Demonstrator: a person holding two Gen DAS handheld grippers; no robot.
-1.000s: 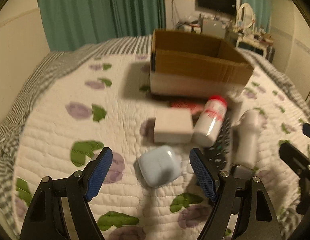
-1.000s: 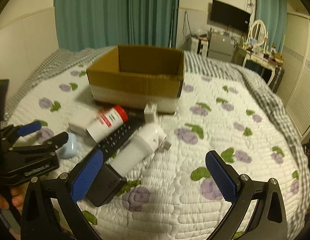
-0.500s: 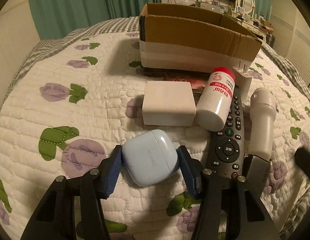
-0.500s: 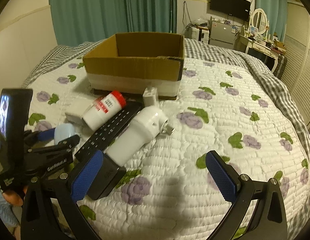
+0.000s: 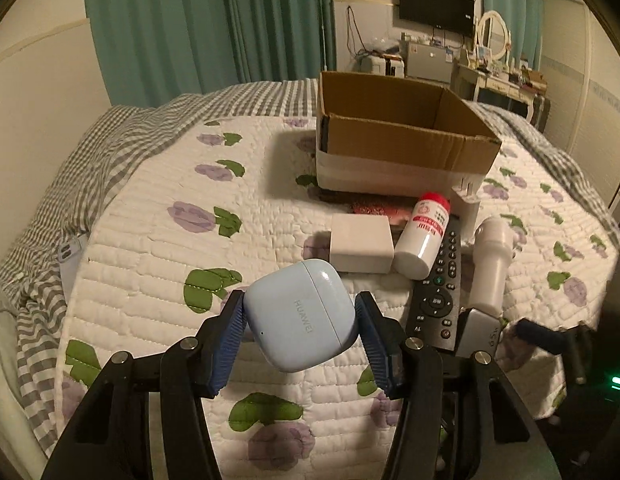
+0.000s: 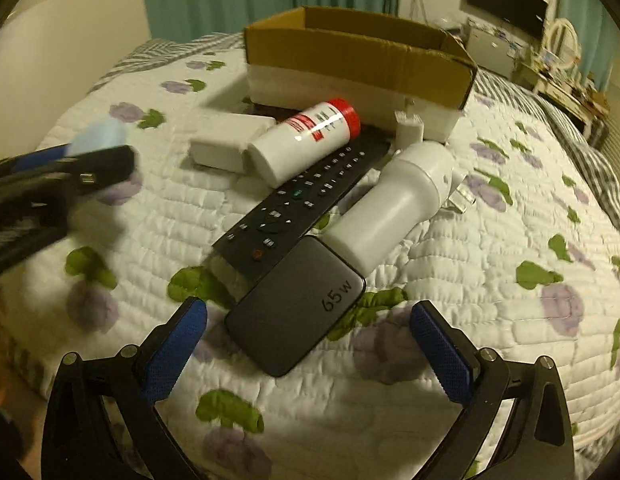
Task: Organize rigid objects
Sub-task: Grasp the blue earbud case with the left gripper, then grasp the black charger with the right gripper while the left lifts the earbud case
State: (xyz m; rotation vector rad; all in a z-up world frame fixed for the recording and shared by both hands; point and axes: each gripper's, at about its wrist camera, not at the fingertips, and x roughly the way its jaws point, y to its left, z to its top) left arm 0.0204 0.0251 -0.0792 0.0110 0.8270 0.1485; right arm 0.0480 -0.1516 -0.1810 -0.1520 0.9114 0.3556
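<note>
My left gripper (image 5: 300, 336) is shut on a light blue earbud case (image 5: 302, 314) and holds it above the quilt. It also shows blurred in the right wrist view (image 6: 98, 136). My right gripper (image 6: 308, 344) is open and empty, just in front of a dark grey 65 W charger (image 6: 298, 320). Behind the charger lie a black remote (image 6: 298, 200), a white cylinder (image 6: 393, 204), a red-capped white bottle (image 6: 306, 136) and a white block (image 6: 226, 144). An open cardboard box (image 5: 393, 136) stands beyond them.
A small white plug adapter (image 6: 409, 128) stands against the box front. The objects lie on a flowered white quilt (image 6: 489, 280) over a grey checked sheet (image 5: 90, 168). Green curtains and furniture stand at the back.
My left gripper closed on the blue earbud case and lifted it off the quilt. My right gripper moved forward and down toward the dark charger, still open.
</note>
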